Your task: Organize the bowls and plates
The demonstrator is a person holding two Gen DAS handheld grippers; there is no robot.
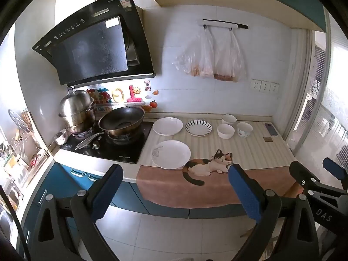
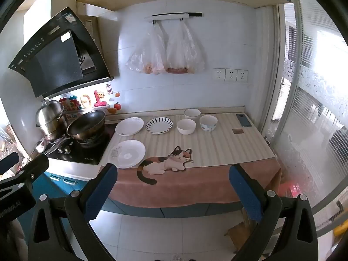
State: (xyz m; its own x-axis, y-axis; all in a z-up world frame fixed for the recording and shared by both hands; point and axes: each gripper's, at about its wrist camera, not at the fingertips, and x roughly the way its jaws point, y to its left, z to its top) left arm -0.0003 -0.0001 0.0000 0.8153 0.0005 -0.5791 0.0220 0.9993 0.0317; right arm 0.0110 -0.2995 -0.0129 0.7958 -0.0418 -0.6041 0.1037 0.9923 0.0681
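On the striped counter mat (image 1: 250, 150) lie a large white plate (image 1: 171, 154) near the front, a second white plate (image 1: 167, 126) behind it, and a black-striped plate (image 1: 198, 127). Three bowls stand at the back right: two white ones (image 1: 229, 119) (image 1: 225, 131) and a patterned one (image 1: 245, 129). The same plates (image 2: 128, 153) (image 2: 129, 126) (image 2: 159, 125) and bowls (image 2: 192, 113) (image 2: 186, 126) (image 2: 208, 122) show in the right wrist view. My left gripper (image 1: 174, 187) and right gripper (image 2: 174, 187) are both open and empty, held in front of the counter, well short of the dishes.
A stove (image 1: 104, 145) with a wok (image 1: 121, 120) and a steel steamer pot (image 1: 77, 111) stands left of the mat. A phone (image 1: 271, 129) lies at the back right. Plastic bags (image 1: 208, 54) hang on the wall. A range hood (image 1: 91, 41) overhangs the stove.
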